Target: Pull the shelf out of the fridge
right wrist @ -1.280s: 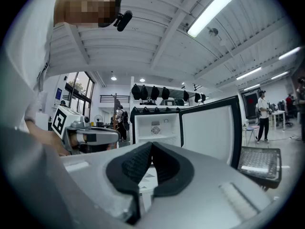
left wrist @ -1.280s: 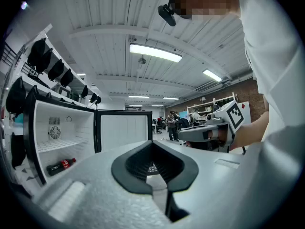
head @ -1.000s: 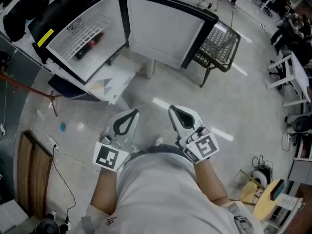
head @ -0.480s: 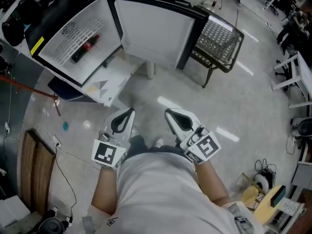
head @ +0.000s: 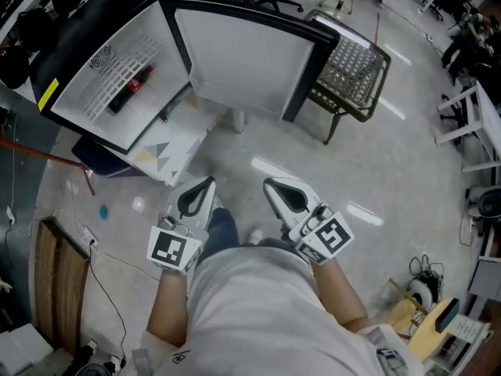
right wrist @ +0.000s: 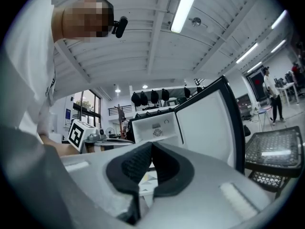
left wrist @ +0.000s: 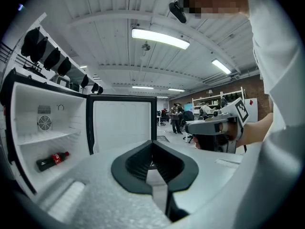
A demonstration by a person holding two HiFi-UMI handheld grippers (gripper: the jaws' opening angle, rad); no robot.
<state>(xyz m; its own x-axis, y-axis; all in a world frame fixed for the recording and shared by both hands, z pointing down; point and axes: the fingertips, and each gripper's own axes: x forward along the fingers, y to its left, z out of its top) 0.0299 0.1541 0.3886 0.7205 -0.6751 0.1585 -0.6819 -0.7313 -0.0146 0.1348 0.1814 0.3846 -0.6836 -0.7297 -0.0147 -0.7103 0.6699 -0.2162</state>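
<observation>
Grippers sit low and near, close to the person's torso. The left gripper [head: 208, 182] and right gripper [head: 269, 183] both have their jaws pressed together with nothing between them. At the far left stands the fridge [head: 160, 49], its door [head: 243, 61] swung wide open to the right. The white wire shelf [head: 117, 73] is seated inside the fridge, well apart from both grippers. A cola bottle [head: 129, 89] lies on its side in the compartment beneath it. A black mesh chair [head: 352, 69] stands just right of the door.
</observation>
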